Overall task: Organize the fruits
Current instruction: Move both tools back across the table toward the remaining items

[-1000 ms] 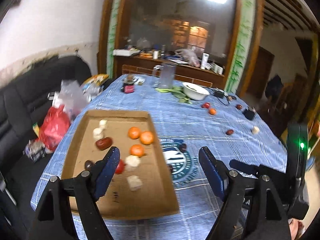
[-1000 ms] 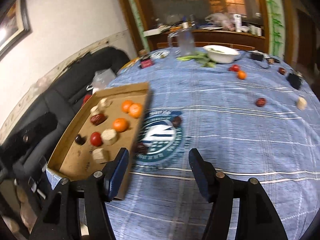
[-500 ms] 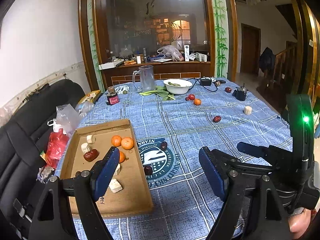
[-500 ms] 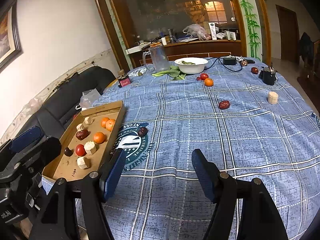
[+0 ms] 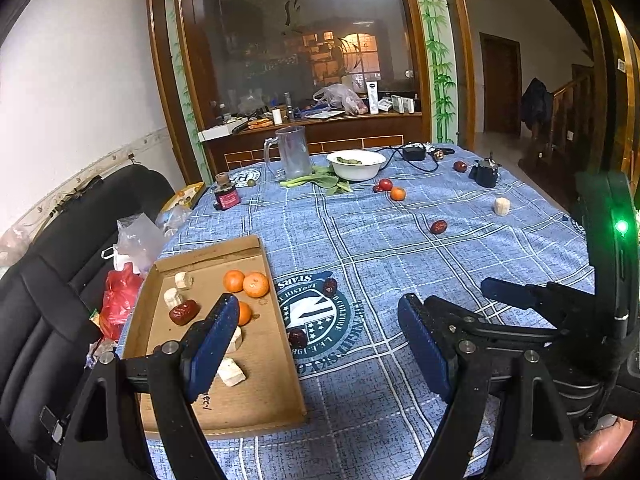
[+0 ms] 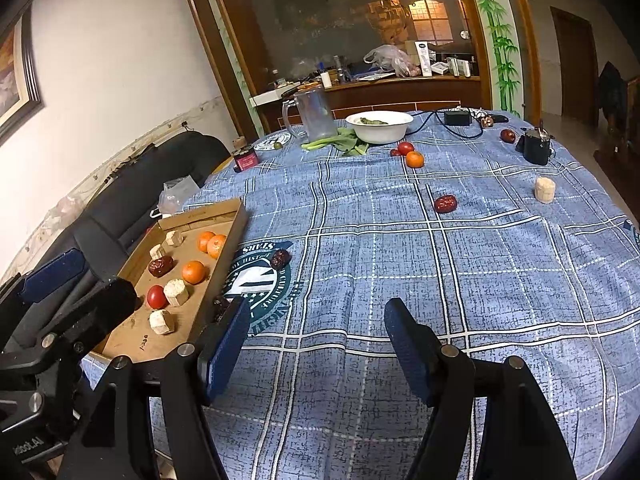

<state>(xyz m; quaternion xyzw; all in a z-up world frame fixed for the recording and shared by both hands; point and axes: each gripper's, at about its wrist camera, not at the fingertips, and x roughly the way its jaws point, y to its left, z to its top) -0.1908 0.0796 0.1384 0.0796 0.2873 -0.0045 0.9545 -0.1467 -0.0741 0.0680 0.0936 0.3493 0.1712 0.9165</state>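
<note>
Hovering above the bench (image 6: 460, 264), left gripper (image 5: 316, 340) and right gripper (image 6: 316, 344) both have jaws spread wide, holding nothing. Cardboard tray (image 6: 236, 216) at bench's left edge holds oranges (image 6: 212, 243), a tomato (image 6: 157, 297), pale chunks. Loose red date (image 6: 445, 203) and orange (image 6: 415, 159) lie well apart on the cloth.

A shallow brown cardboard tray (image 6: 182, 344) sits at the left edge of the blue checked-cloth bench (image 6: 460, 280), with small orange mandarins (image 6: 212, 243) in it. Just right of it lies a dark red date (image 6: 281, 258) — far behind stand a white round bowl (image 6: 379, 125) and, left of that, a clear plastic jug (image 6: 316, 114).
</note>
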